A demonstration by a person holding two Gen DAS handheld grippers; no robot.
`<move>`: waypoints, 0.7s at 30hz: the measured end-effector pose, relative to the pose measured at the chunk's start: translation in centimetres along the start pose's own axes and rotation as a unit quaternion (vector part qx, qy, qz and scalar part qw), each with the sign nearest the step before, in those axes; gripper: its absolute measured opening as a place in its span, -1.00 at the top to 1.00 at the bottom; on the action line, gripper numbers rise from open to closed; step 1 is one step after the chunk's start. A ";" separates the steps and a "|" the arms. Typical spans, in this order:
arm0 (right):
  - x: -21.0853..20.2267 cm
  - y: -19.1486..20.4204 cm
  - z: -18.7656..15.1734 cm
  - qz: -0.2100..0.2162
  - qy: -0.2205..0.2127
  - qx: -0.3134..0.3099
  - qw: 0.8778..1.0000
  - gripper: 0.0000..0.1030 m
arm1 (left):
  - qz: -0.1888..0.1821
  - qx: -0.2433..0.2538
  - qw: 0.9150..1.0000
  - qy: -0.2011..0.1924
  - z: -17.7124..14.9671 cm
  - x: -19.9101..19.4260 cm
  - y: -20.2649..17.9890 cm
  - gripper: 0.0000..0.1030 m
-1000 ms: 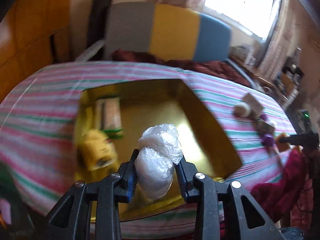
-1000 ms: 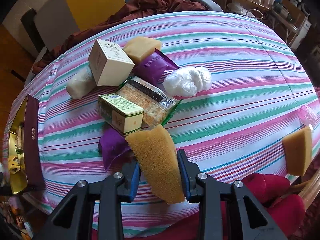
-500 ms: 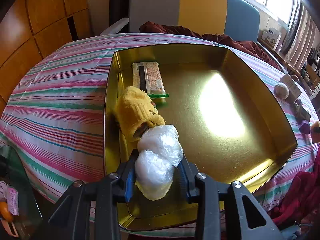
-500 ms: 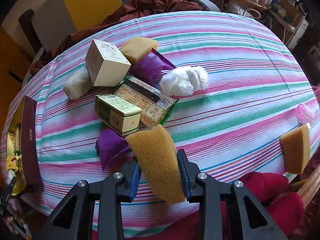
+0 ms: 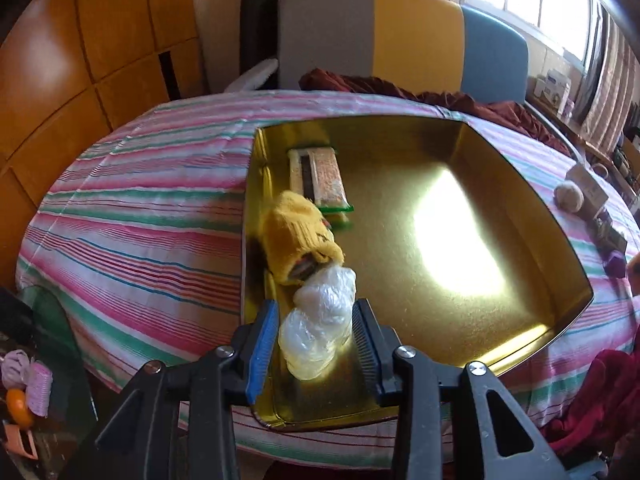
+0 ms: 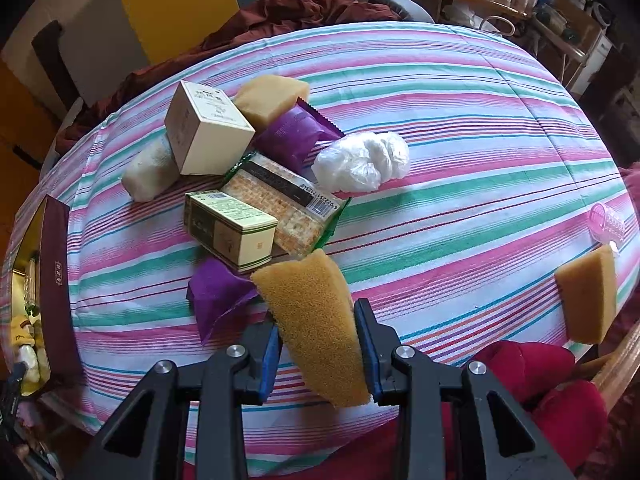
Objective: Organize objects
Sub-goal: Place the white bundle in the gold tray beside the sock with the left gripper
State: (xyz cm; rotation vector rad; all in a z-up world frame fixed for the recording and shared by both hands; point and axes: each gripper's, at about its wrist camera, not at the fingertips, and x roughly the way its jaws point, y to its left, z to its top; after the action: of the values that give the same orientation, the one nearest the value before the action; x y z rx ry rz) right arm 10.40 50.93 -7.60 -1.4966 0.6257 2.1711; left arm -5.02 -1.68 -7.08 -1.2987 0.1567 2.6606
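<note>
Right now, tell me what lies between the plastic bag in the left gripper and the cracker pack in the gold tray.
A yellow knitted pouch, shown in the left wrist view.

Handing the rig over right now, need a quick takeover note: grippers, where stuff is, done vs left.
Left gripper: jaws open, no longer clamping the plastic-wrapped bundle that sits between them in the gold tray.
Right gripper: shut on a tan sponge, held above the striped tablecloth.
Done: cracker pack and yellow knit item lie in the tray.
Left on the cloth: cream box, green-trimmed box, second cracker pack, purple wrappers, white plastic bag, other sponges.
</note>
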 end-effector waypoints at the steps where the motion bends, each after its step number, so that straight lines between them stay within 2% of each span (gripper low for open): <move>1: -0.2 -0.1 0.0 0.004 -0.005 0.002 1.000 0.32 | 0.003 -0.004 1.000 -0.006 0.1 -0.4 0.2 0.26; 5: -1.6 -0.4 -0.9 0.021 -0.030 0.010 0.999 0.32 | 0.005 -0.020 0.999 -0.026 0.4 -1.7 0.6 0.26; 11: -6.9 1.1 -1.7 0.044 -0.092 0.003 0.995 0.32 | 0.003 -0.030 0.999 -0.042 0.6 -2.4 0.9 0.26; 16: -9.6 7.2 -1.3 0.090 -0.125 -0.058 0.986 0.32 | 0.001 -0.042 0.998 -0.041 0.4 -2.3 1.1 0.26; 21: -9.5 16.4 -2.0 0.162 -0.109 -0.143 0.970 0.32 | -0.001 -0.050 0.998 -0.045 0.3 -2.4 1.5 0.26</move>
State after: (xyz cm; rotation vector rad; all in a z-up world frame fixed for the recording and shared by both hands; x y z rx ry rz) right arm 5.55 35.68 2.68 -1.3340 0.5267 2.7318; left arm -4.15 -3.32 -5.00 -1.2027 0.0108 2.7511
